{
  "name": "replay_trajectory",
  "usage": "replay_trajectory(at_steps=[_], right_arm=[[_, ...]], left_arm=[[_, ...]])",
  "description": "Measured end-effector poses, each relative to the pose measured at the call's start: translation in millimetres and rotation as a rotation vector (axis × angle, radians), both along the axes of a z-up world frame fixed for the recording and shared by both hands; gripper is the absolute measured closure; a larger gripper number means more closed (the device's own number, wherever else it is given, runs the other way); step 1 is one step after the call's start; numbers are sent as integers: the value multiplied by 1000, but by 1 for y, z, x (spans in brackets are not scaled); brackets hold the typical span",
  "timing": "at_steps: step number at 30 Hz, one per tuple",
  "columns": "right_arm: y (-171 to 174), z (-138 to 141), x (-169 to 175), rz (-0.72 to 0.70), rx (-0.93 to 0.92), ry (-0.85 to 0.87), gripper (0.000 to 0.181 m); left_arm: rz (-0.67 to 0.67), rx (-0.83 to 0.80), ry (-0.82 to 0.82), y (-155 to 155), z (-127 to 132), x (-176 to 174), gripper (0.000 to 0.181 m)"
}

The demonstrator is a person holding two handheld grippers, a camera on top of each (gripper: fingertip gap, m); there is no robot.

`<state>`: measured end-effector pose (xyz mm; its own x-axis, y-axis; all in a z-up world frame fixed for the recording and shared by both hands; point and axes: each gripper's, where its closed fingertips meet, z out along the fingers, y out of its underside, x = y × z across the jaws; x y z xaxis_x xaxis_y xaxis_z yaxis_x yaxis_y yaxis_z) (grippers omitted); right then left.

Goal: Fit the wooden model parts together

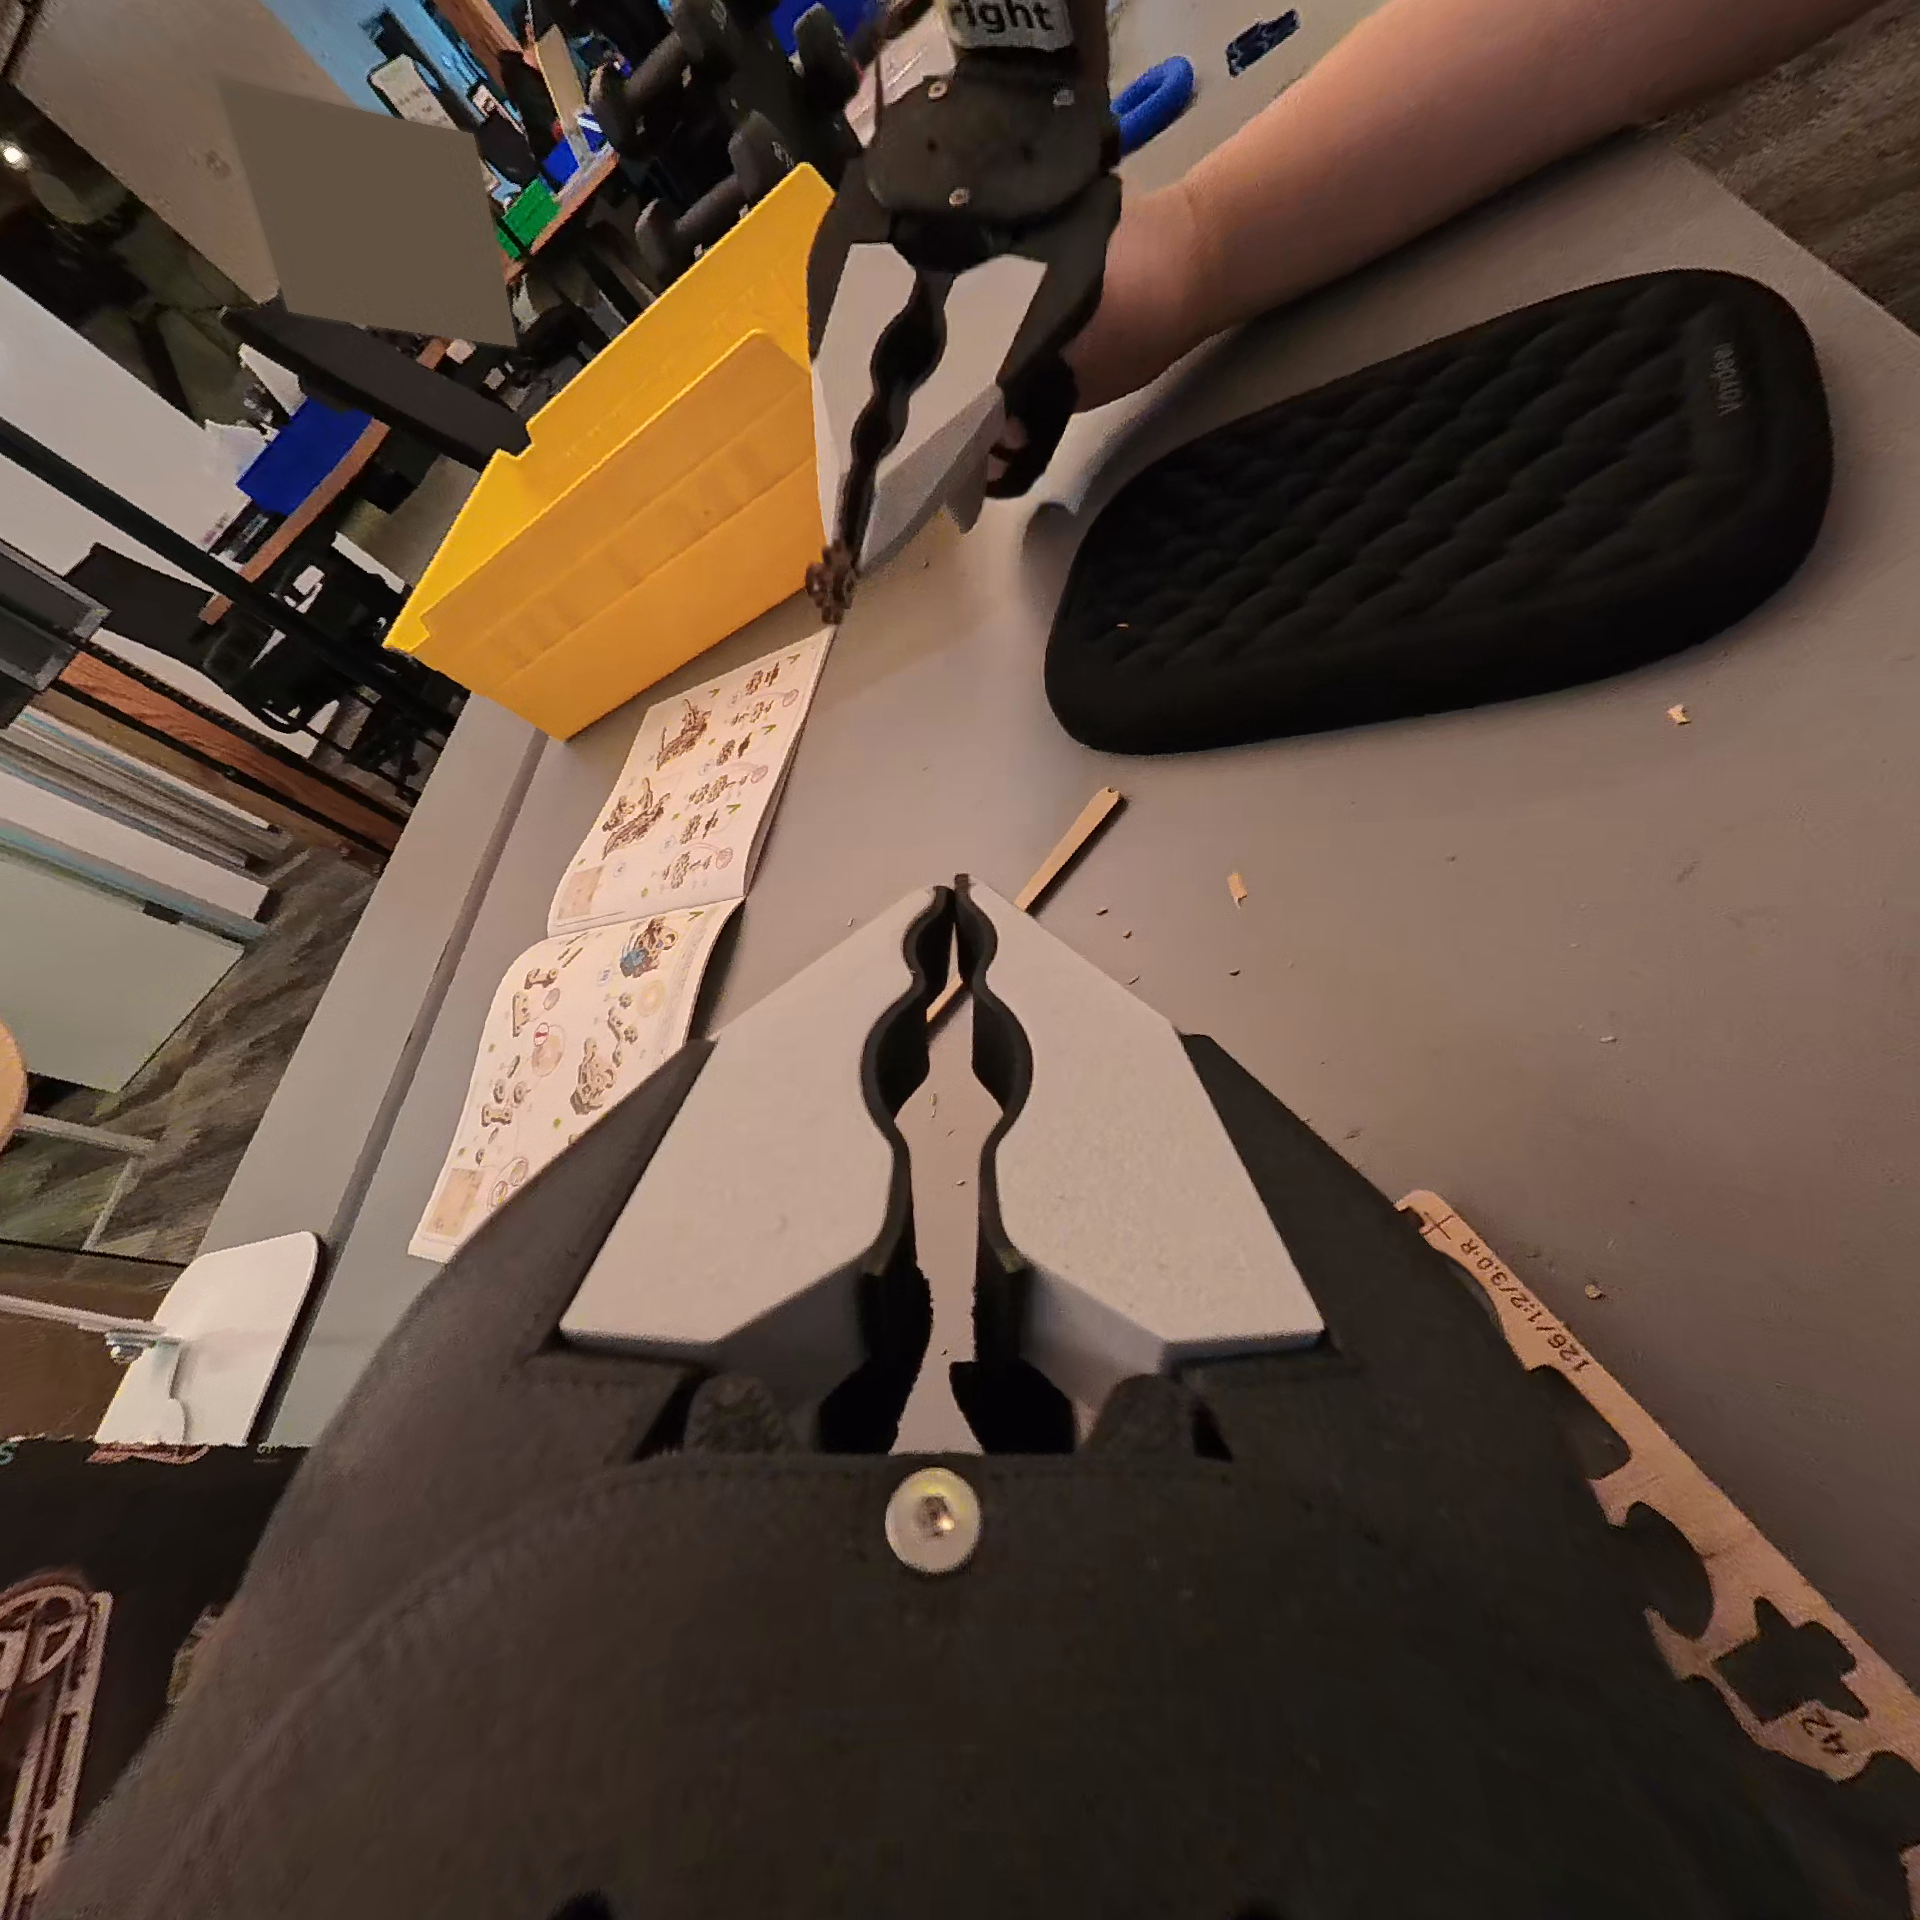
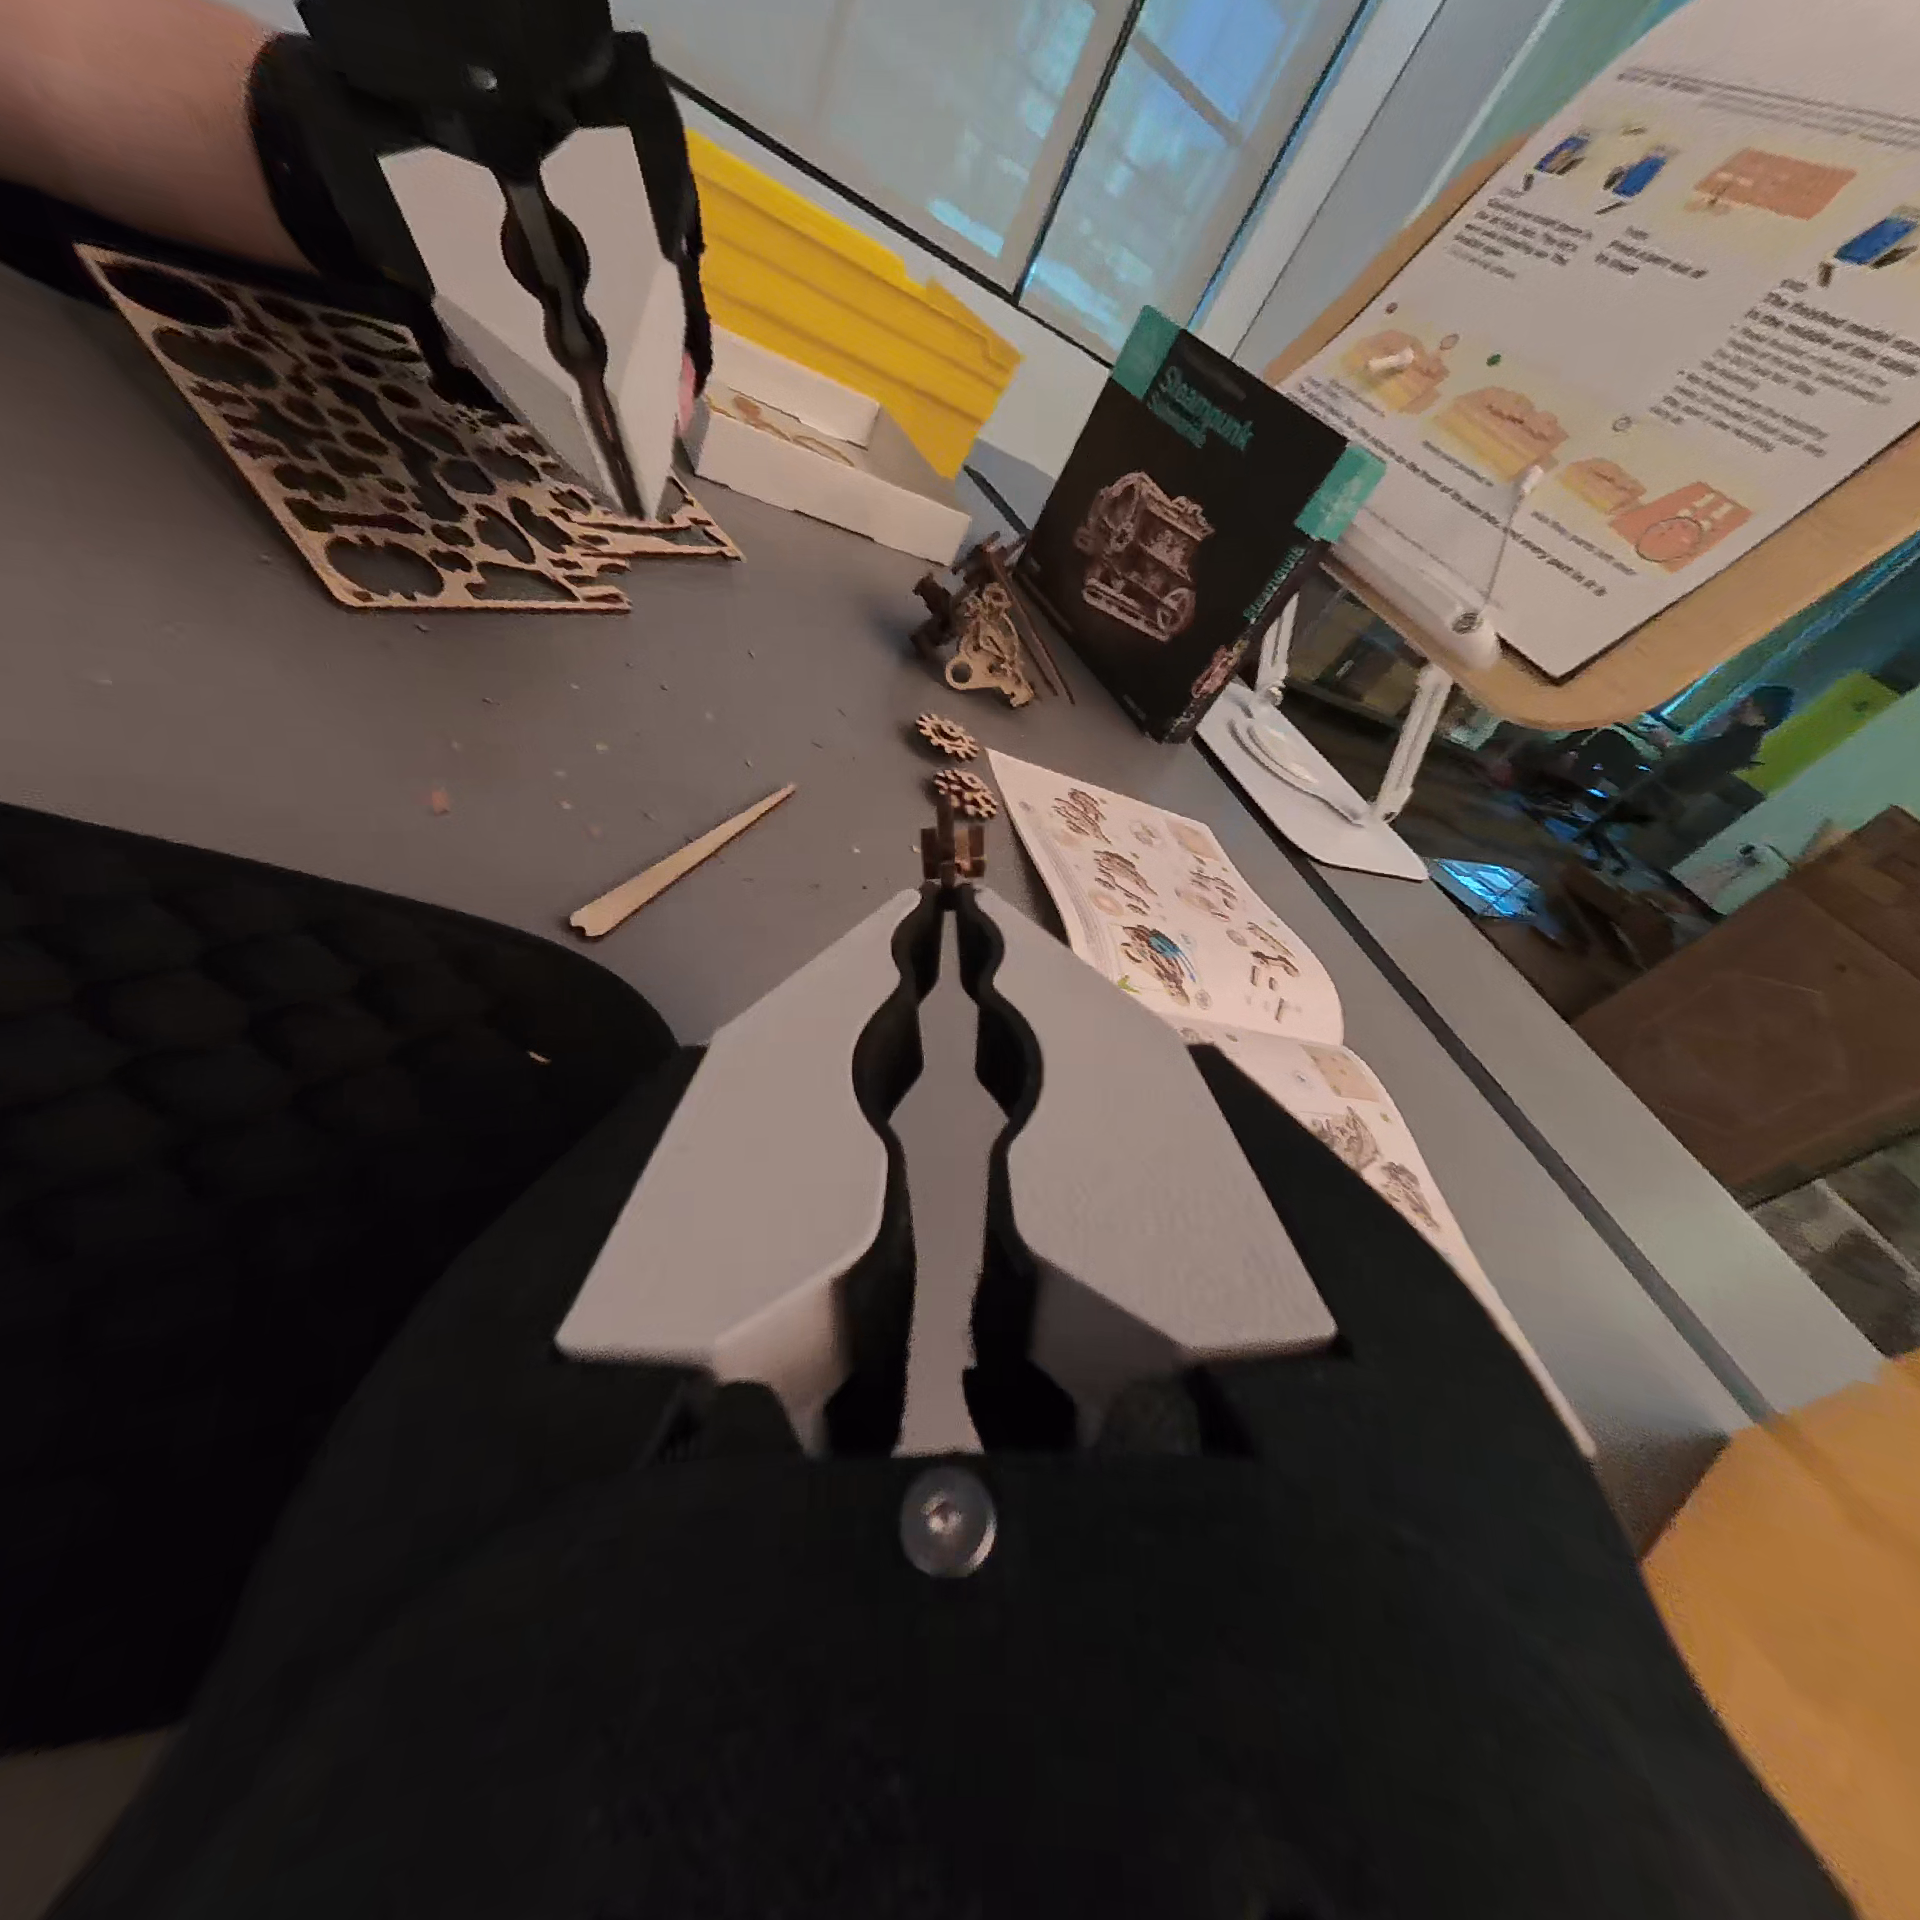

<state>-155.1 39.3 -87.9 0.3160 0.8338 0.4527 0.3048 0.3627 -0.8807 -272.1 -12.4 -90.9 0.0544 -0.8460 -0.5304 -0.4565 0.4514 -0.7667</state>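
Wooden part (image 2: 951, 852) pinched upright in right gripper (image 2: 948, 902), long axis vertical; left gripper (image 1: 958, 891) pressed together, empty

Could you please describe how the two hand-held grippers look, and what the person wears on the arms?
Both the left gripper and the right gripper have a black body with a silver screw, and pale grey wedge-shaped fingers lined with wavy black pads. The right gripper bears a white label. The forearm is bare, with no sleeve visible.

Left hand-held gripper (image 1: 957, 891) closed (empty); right hand-held gripper (image 2: 948, 896) clamped.
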Motion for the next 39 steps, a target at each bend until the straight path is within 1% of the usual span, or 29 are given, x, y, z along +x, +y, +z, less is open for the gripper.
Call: replay_trajectory(at_steps=[9,16,20,25,30,39], right_arm=[[-9,4,-6,30,40,-19,180],[-12,-2,-10,40,58,-58,180],[-11,-6,-12,35,56,-80,180],[1,-13,-10,-26,22,-93,180],[3,-10,-11,-26,-10,-43,180],[8,-34,-12,-69,41,-218,180]], left_arm=[[6,19,15,2,-2,-1,181],[12,39,36,3,-5,-2,181],[10,43,37,3,-5,-1,181],[11,57,61,3,-10,-1,181],[9,66,75,2,-12,0,181],[14,94,126,5,-20,-4,181]])
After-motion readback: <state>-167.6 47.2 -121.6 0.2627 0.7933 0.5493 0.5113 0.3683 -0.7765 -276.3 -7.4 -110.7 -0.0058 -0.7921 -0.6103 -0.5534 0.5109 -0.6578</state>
